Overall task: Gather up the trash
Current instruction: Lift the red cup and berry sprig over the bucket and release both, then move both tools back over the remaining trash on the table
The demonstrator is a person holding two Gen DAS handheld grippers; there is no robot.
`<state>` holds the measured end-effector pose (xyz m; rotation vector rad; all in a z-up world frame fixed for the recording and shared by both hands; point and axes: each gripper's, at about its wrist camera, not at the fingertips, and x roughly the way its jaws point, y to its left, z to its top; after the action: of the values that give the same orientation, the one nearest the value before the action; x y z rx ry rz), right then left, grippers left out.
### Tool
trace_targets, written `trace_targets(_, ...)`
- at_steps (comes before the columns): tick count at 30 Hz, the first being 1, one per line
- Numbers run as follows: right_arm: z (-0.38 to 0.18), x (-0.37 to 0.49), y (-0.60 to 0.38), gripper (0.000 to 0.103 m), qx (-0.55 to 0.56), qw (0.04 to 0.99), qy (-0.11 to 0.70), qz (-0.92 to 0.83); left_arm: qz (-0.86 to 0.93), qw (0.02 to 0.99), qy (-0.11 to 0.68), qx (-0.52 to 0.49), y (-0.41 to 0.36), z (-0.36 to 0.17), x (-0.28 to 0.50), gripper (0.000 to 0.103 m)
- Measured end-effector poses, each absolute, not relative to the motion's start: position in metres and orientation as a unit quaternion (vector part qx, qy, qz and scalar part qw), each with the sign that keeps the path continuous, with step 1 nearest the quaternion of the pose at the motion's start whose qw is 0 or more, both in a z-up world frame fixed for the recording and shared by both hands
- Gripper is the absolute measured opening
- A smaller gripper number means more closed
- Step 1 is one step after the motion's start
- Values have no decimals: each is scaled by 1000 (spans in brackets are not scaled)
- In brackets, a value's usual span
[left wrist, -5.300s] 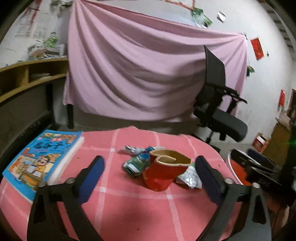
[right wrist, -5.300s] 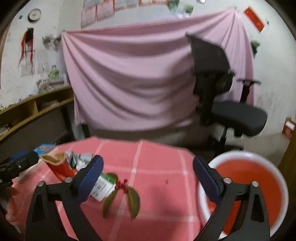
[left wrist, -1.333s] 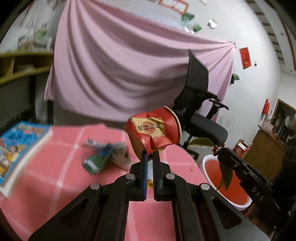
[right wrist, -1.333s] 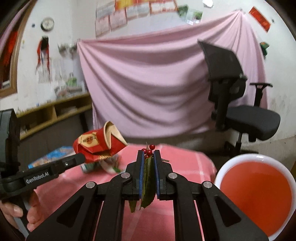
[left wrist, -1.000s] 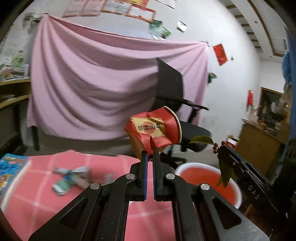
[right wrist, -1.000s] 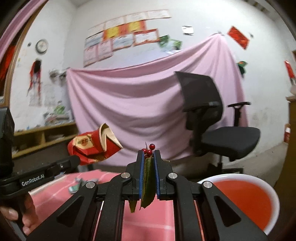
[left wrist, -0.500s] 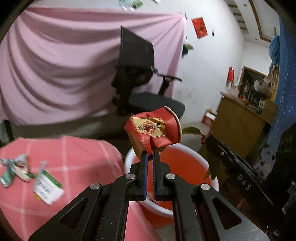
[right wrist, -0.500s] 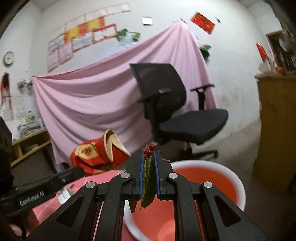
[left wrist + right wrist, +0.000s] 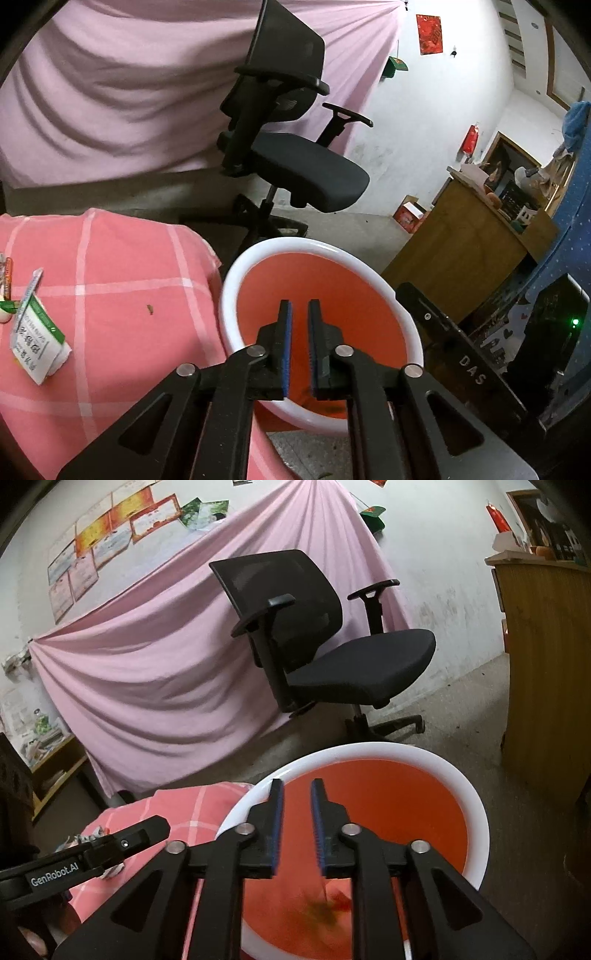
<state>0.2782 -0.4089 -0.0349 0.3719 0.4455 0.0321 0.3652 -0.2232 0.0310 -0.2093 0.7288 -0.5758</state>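
Wrappers (image 9: 35, 345) are lying on the pink checked tabletop (image 9: 122, 295) at the left wrist view's left edge. The left hand-held gripper (image 9: 299, 343) is hanging over the red basin (image 9: 314, 247), jaws just opening to a narrow, empty gap. Only the right wrist view is showing a blurred leafy sprig (image 9: 325, 908) inside the basin, below the right hand-held gripper (image 9: 297, 830), whose empty jaws have just been parting wider.
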Motion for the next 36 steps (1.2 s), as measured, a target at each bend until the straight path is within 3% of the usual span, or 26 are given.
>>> trace_targets(3, -32, 278, -404, 31, 174, 961, 212, 20, -265, 896, 340, -104, -210, 31, 358, 24)
trace_targets(7, -19, 272, -389, 33, 153, 971, 181, 36, -243, 912, 312, -112, -187, 41, 347, 24)
trace_targets(9, -11, 268, -380, 49, 145, 976, 158, 47, -226, 924, 288, -110, -172, 48, 340, 32)
trace_targets(11, -3, 262, -369, 51, 138, 980, 133, 61, -210, 935, 265, -111, -157, 55, 331, 39)
trace_targets(14, 8, 259, -349, 56, 126, 983, 106, 77, -182, 951, 229, -104, -132, 66, 317, 42)
trace_targets(17, 15, 256, -330, 78, 120, 985, 80, 90, -149, 964, 201, -91, -106, 72, 303, 58)
trace_targets(19, 19, 256, -318, 81, 115, 986, 69, 100, -129, 971, 181, -88, -88, 74, 293, 66)
trace_targets(21, 22, 255, -304, 89, 107, 986, 59, 110, -108, 976, 164, -89, -69, 74, 284, 88)
trace_targets(24, 25, 253, -286, 103, 98, 986, 41, 126, -82, 983, 136, -97, -44, 73, 272, 99)
trace_targets(36, 25, 246, -214, 103, 32, 983, -3, 179, -15, 993, 91, -73, 26, 55, 248, 101)
